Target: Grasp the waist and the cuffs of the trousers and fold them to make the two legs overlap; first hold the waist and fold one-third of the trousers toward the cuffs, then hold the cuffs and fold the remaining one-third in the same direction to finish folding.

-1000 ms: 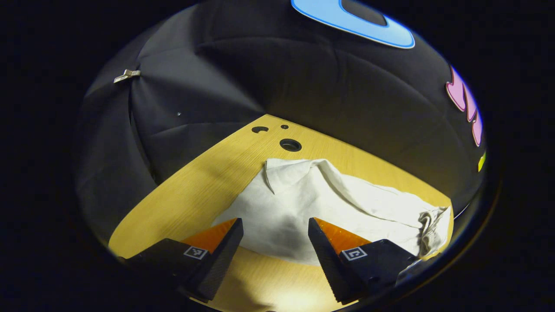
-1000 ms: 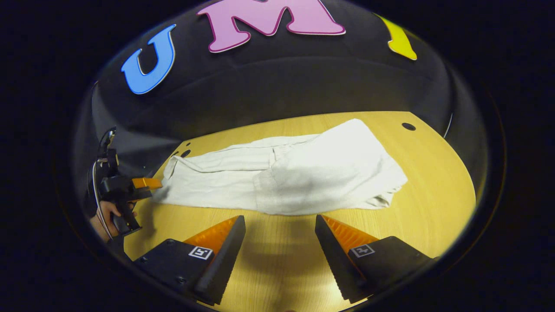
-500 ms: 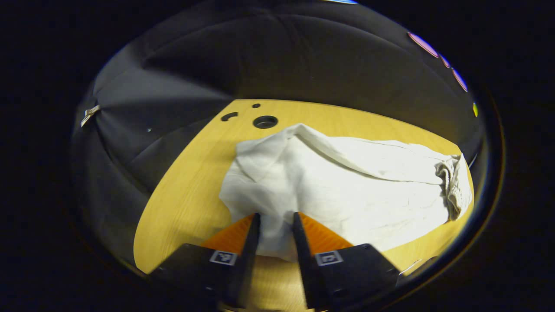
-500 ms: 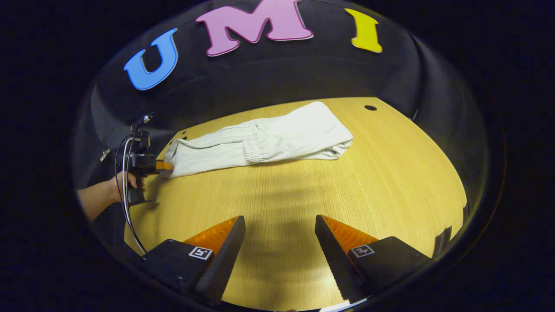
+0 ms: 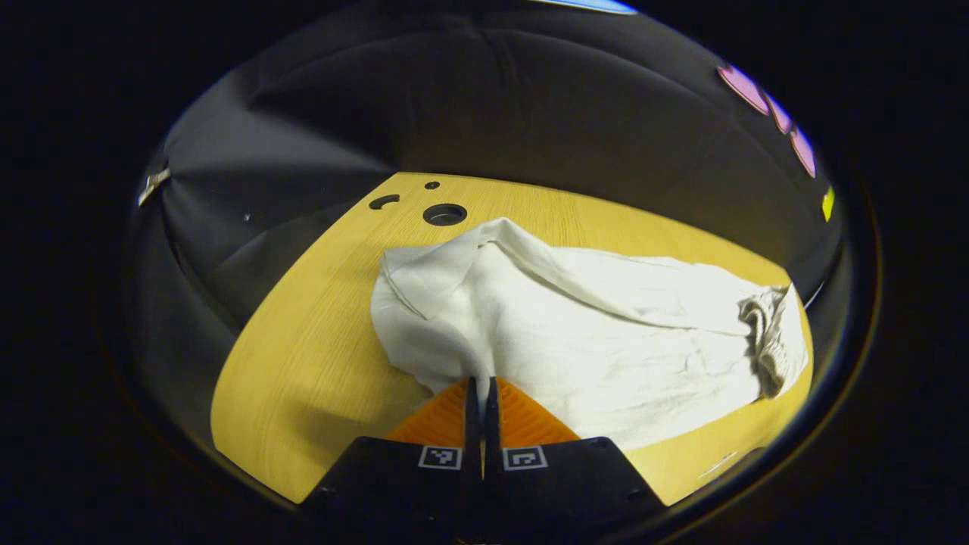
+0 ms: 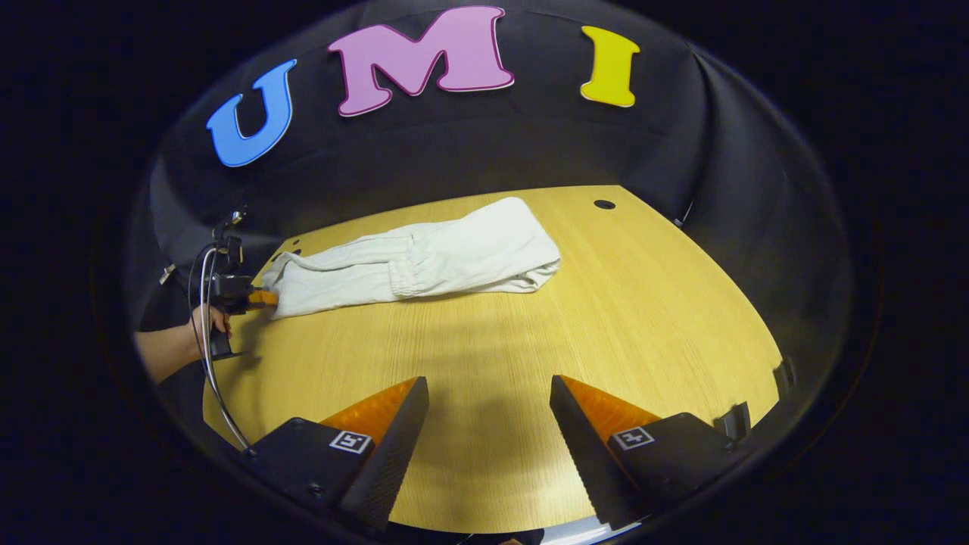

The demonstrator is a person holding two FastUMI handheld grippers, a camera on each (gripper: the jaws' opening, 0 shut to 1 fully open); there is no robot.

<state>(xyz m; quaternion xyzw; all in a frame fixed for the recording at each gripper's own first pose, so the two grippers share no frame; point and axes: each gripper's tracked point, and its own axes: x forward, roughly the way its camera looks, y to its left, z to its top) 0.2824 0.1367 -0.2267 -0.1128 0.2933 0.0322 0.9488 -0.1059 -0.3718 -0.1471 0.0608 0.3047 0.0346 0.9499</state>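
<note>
The trousers [image 6: 412, 257] are laid lengthwise across the far half of the wooden worktop [image 6: 530, 356], reaching from about nine o'clock toward the centre in the right gripper view; the waist end appears already folded over, with the gathered waistband [image 6: 401, 266] lying mid-length. In the left gripper view the cuff end [image 5: 424, 303] is seen directly ahead. The left gripper [image 5: 481, 390] has its jaws closed on a pinch of the cuff edge, cloth being drawn up into a small peak between them. The same gripper is seen at nine o'clock in the right gripper view, held by a hand [image 6: 206, 322]. The right gripper [image 6: 488, 409] is held well back from the cloth with its jaws wide open and nothing between them.

The fabric is judged light, thin and limp; it will sag and crease rather than keep shape, and layers may slip apart. A second hold at the other cuff corner is advised, so that all layers are caught and the edge is carried over evenly.
</note>
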